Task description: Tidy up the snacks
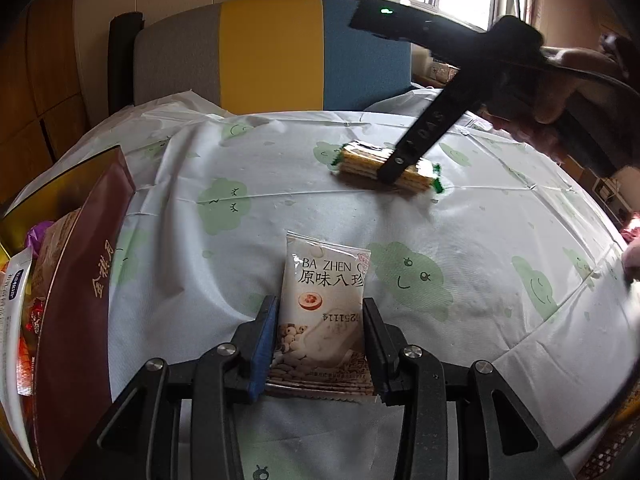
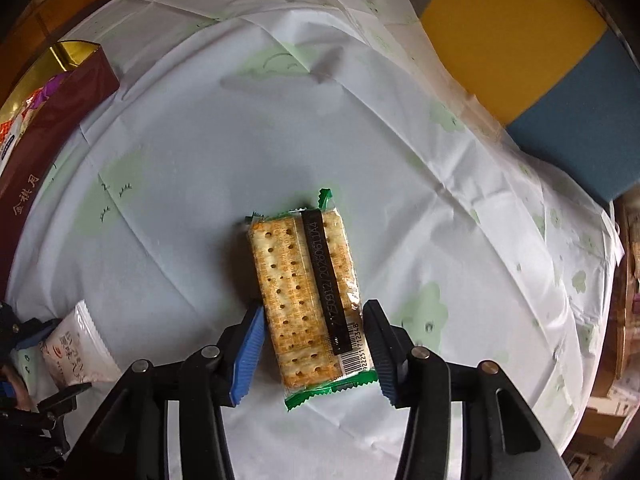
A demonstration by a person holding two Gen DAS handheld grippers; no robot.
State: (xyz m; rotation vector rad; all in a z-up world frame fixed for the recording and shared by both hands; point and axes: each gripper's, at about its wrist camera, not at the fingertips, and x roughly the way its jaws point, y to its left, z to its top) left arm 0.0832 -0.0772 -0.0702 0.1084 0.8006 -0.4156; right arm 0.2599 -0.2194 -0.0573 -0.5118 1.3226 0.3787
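We see the left tool (image 1: 320, 336) angled down, clamped on a white printed snack sachet (image 1: 326, 300) over the desk (image 1: 480, 208). Right tool (image 2: 316, 344) points steeply down, pads straddling the clear green-edged cracker pack (image 2: 306, 292) beyond the sachet; grip unclear.

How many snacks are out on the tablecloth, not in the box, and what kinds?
White snack packet: 1
Cracker pack: 1
Total: 2
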